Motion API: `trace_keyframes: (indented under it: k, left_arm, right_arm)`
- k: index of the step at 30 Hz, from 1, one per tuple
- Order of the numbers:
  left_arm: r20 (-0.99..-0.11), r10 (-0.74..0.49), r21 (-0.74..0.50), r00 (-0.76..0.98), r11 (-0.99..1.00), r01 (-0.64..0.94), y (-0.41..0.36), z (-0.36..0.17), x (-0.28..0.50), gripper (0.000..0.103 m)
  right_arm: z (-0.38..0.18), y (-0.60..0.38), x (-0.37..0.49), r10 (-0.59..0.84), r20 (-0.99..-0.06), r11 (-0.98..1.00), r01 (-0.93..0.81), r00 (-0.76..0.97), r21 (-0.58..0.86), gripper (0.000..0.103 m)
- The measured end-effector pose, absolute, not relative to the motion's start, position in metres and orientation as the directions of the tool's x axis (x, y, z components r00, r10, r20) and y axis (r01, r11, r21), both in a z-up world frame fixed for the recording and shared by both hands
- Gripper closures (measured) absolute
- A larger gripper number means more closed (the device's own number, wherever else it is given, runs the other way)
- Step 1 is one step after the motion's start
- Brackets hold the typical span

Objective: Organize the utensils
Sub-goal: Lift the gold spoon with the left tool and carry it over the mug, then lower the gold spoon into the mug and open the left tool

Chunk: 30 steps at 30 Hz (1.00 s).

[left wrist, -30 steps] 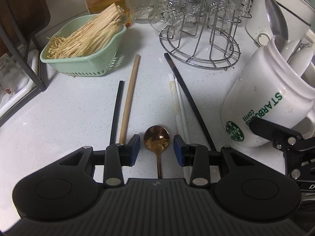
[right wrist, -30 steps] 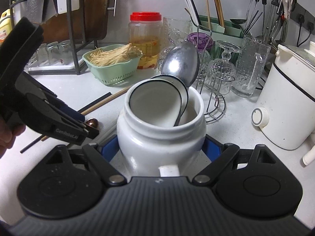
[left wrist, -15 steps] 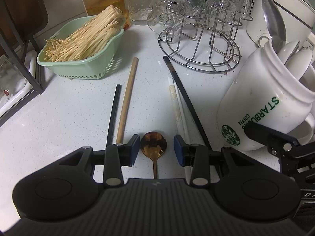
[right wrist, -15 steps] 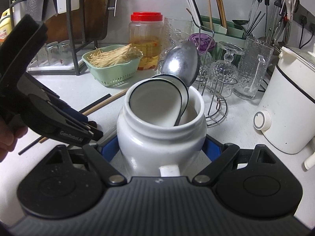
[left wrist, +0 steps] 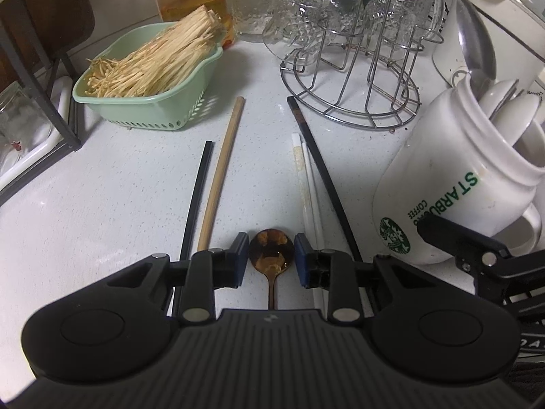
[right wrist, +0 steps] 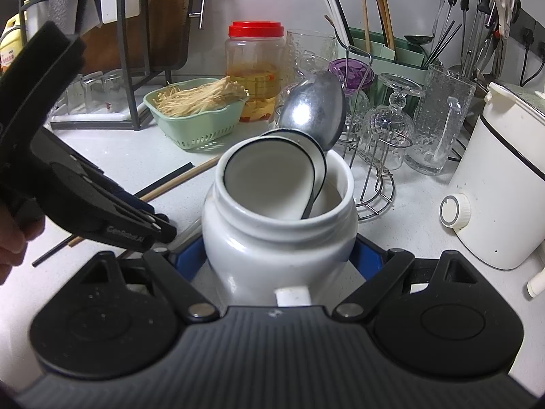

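A small copper spoon (left wrist: 271, 251) lies on the white counter, its bowl between the blue pads of my left gripper (left wrist: 271, 255), which is open around it. Beside it lie a black chopstick (left wrist: 197, 197), a wooden chopstick (left wrist: 221, 173), white chopsticks (left wrist: 308, 184) and a long dark chopstick (left wrist: 320, 170). My right gripper (right wrist: 279, 255) is shut on the white Starbucks mug (right wrist: 279, 238), also in the left wrist view (left wrist: 453, 191), tilted. The mug holds white ceramic spoons (right wrist: 269, 177) and a metal spoon (right wrist: 313, 109).
A green basket of enoki mushrooms (left wrist: 150, 78) stands at the back left. A wire rack with glasses (left wrist: 351, 68) stands behind the chopsticks. A white cooker (right wrist: 504, 184) is on the right. A green utensil holder (right wrist: 388, 54) and a red-lidded jar (right wrist: 255, 68) stand at the back.
My left gripper has slid forward along the copper spoon, so the spoon's bowl now lies between the pads. The right gripper and mug have hardly moved.
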<state>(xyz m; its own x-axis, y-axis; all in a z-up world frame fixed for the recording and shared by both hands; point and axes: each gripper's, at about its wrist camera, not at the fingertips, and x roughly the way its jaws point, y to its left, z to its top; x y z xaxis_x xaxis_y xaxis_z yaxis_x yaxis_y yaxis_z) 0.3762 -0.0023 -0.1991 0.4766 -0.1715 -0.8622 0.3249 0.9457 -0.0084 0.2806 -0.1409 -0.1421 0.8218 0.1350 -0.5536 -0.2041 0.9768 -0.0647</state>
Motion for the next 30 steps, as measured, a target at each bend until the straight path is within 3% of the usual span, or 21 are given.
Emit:
trace_keyframes:
  k: [13,30]
  left_arm:
    - [-0.793,-0.200,-0.042,0.576,0.961,0.275,-0.001,-0.152,0.345,0.070]
    - [-0.700,-0.257,-0.035,0.667,0.944,0.327,-0.023,-0.093,0.317,0.070]
  right_arm:
    - [-0.143,-0.141,0.280,0.142,-0.548,0.974,-0.214,0.824,-0.070,0.011]
    - [-0.144,-0.142,0.280,0.148,-0.537,0.973,-0.220,0.830,-0.071,0.011]
